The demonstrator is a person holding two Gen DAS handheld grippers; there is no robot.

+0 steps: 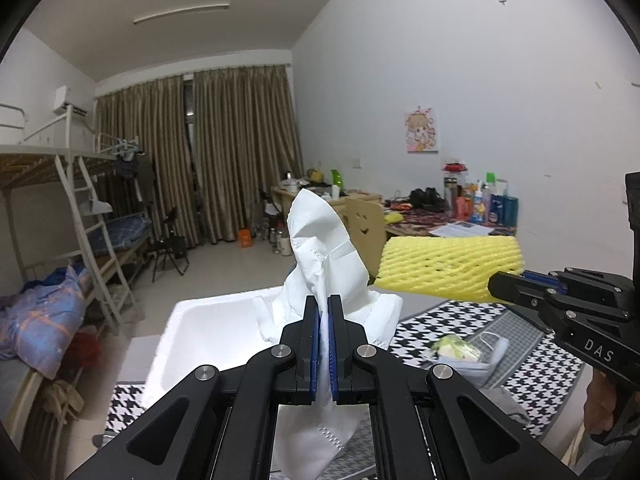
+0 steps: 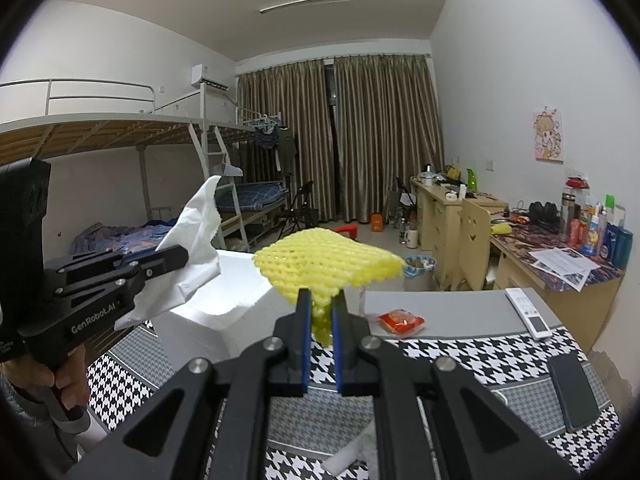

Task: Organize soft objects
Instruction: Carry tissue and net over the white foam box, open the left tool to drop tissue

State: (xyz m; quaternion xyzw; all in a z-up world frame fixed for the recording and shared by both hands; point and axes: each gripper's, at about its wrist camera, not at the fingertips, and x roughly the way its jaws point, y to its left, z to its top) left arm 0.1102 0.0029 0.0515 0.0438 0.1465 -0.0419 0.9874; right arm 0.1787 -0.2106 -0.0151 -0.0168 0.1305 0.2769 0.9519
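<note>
My left gripper [image 1: 324, 304] is shut on a crumpled white tissue [image 1: 320, 248], held up above the white foam box [image 1: 208, 320]. In the right wrist view that tissue [image 2: 196, 240] sticks out of the left gripper [image 2: 182, 258] at the left, over the box [image 2: 224, 304]. My right gripper [image 2: 320, 300] is shut on a yellow foam fruit net [image 2: 328, 260], lifted above the houndstooth cloth [image 2: 460, 356]. The left wrist view has the net [image 1: 448, 268] at the right, clamped in the right gripper [image 1: 496, 290], close beside the tissue.
A face mask with a green wrapper [image 1: 460, 354] lies on the cloth. A red snack packet [image 2: 401, 322], a white remote [image 2: 528, 312] and a dark phone [image 2: 572, 392] lie on the table. Desks stand at the right wall, bunk beds at the left.
</note>
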